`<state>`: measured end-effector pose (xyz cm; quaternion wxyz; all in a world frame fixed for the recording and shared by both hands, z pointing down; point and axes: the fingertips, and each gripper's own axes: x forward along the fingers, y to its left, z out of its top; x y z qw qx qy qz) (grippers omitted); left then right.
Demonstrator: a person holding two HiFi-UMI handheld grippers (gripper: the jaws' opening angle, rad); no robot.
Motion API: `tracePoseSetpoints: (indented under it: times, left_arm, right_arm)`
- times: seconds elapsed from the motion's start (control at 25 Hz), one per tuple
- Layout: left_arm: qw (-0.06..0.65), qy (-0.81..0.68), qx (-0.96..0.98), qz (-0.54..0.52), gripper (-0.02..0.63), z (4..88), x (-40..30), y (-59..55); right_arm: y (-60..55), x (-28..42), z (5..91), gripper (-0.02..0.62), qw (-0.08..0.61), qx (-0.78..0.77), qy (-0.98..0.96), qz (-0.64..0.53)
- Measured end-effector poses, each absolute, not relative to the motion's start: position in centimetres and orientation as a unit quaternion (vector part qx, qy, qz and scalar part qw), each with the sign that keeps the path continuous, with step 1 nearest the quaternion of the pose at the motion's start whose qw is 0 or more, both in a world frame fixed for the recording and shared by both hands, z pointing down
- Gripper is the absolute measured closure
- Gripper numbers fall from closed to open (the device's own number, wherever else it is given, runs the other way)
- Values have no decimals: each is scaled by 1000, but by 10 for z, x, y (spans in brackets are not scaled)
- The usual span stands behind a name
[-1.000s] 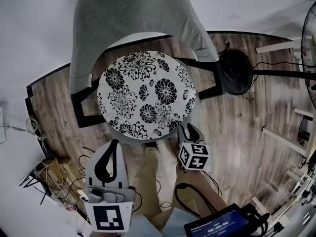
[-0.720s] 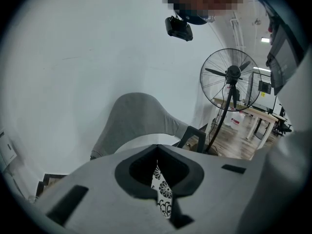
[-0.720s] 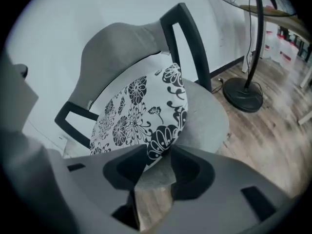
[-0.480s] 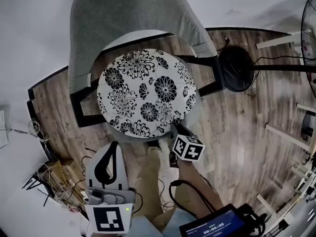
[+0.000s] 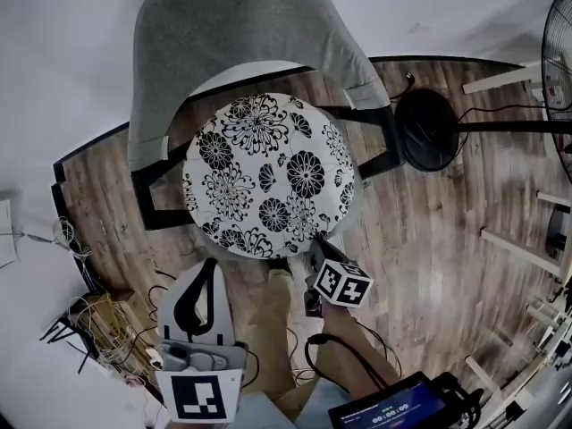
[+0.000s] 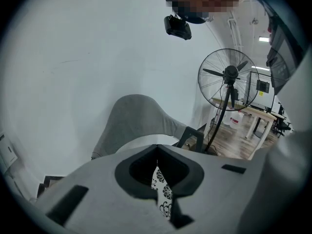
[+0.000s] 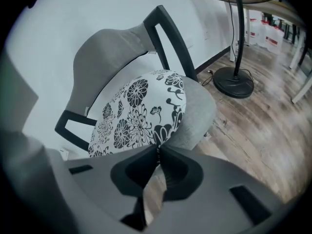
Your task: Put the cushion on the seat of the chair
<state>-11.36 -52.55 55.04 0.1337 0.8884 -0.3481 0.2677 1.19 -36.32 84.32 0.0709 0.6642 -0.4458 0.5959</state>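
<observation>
Our right claw (image 5: 315, 247) has just been closing, and its jaws now stand pressed together on the near rim of the round white cushion with black flower print (image 5: 268, 172). In the right gripper view only a thin bit of that rim sits between the tips, so we judge this a light pinch for nudging rather than lifting. The cushion spreads away ahead of this claw and already lies flat on the seat (image 7: 200, 111) of the grey upholstered chair with a black frame (image 5: 223, 34). What remains is probably only centring it.

Our left claw (image 5: 209, 262) hangs back with the cushion well ahead of it. Its jaws are together and hold nothing, most likely keeping clear.

We see no container. The seat is the only bearer, and it carries the cushion alone.
</observation>
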Motion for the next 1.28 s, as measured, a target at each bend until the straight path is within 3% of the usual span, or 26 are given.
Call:
tracePoseSetpoints:
  times: [0.28,0.32,0.44,0.76,1.0,1.28]
  left_arm:
    - [129,-348,889,269,597,546,-106,-524]
    - [128,-348,890,267,597,544,-104,-523]
    - [120,-347,893,260,597,535,-99,-517]
    - [93,-344,904,235,597,497,-70,-489]
    - [62,-356,909,206,597,436,-47,-455]
    - [29,-389,909,150,597,350,-18,-418]
  right_arm:
    - [-360,9,836,567,75,657,-458,594]
    - [-358,8,837,553,73,656,-458,595]
    - [-347,11,837,431,57,652,-452,607]
    - [-336,46,788,431,56,665,-481,568]
    - [-349,59,678,448,69,654,-579,481]
    - [-385,87,465,476,81,651,-711,252]
